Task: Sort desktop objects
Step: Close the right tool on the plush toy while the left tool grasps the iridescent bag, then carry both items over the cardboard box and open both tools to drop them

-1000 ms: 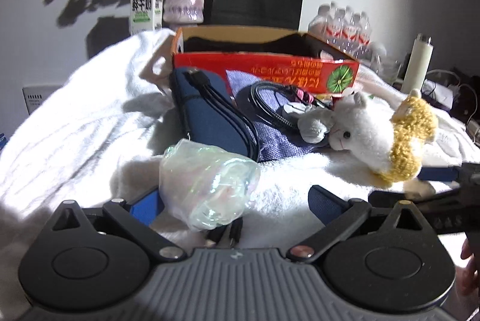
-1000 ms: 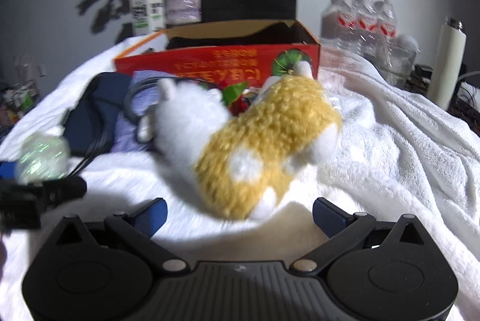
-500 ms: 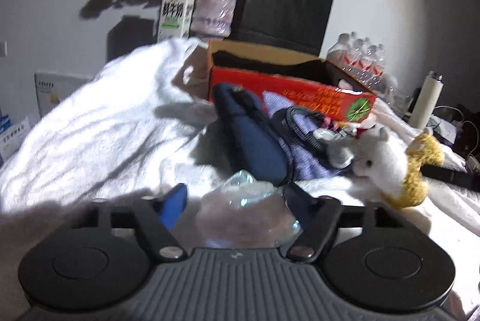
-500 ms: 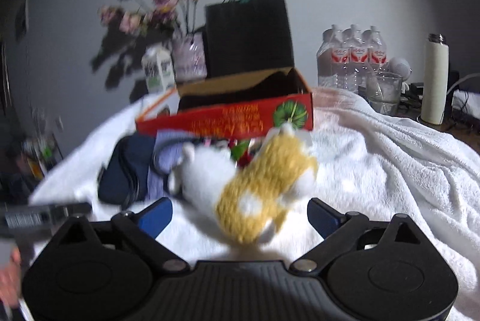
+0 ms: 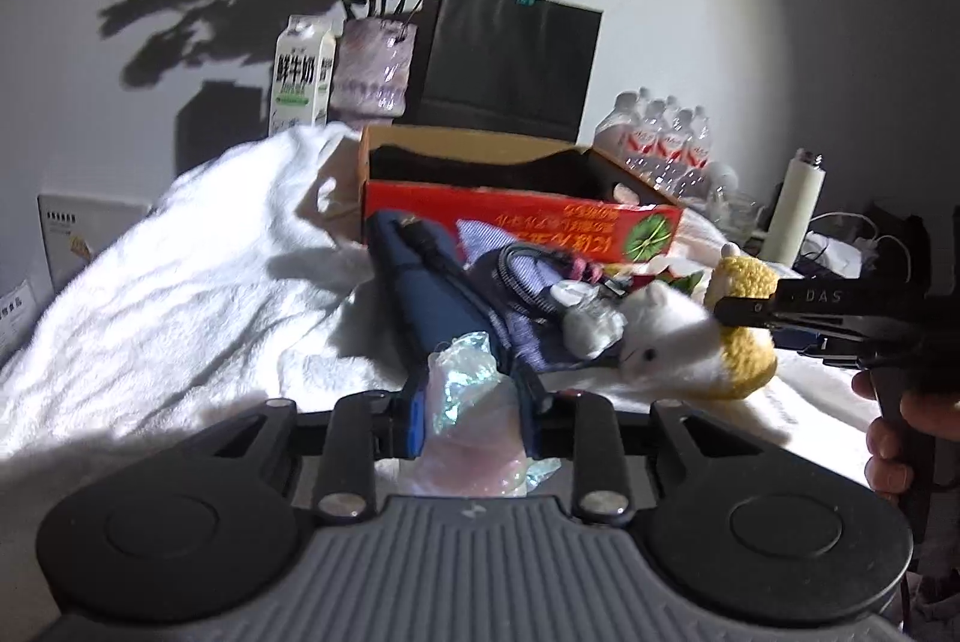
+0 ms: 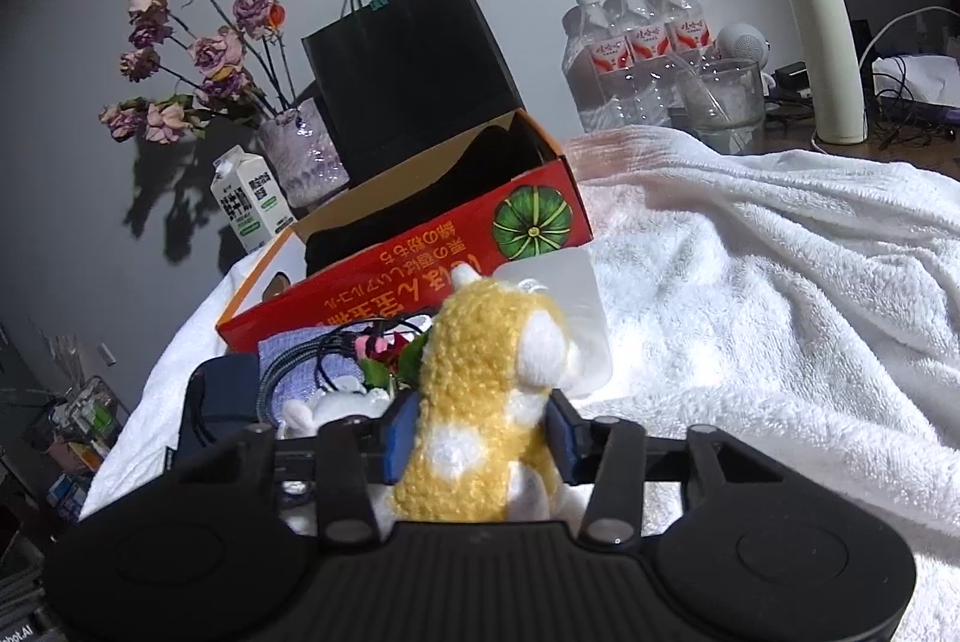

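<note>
Here the left gripper (image 5: 474, 417) has its fingers (image 5: 414, 426) clenched on a crumpled iridescent wrapper (image 5: 465, 402), and the right gripper (image 6: 480, 438) fingers (image 6: 399, 429) squeeze the yellow back of a plush toy (image 6: 486, 402). Just beyond lie a navy pouch (image 5: 426, 294) and coiled cable (image 5: 522, 270) on the white towel (image 5: 198, 276), in front of the red box (image 5: 516, 216). Judging by this, sorting is only begun: both items are gripped, neither is boxed, and the pouch and cable remain

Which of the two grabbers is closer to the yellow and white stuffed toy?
Right. The right gripper has its jaws closed on the stuffed toy. The left gripper sits apart from it, gripping an iridescent plastic wrapper.
</note>
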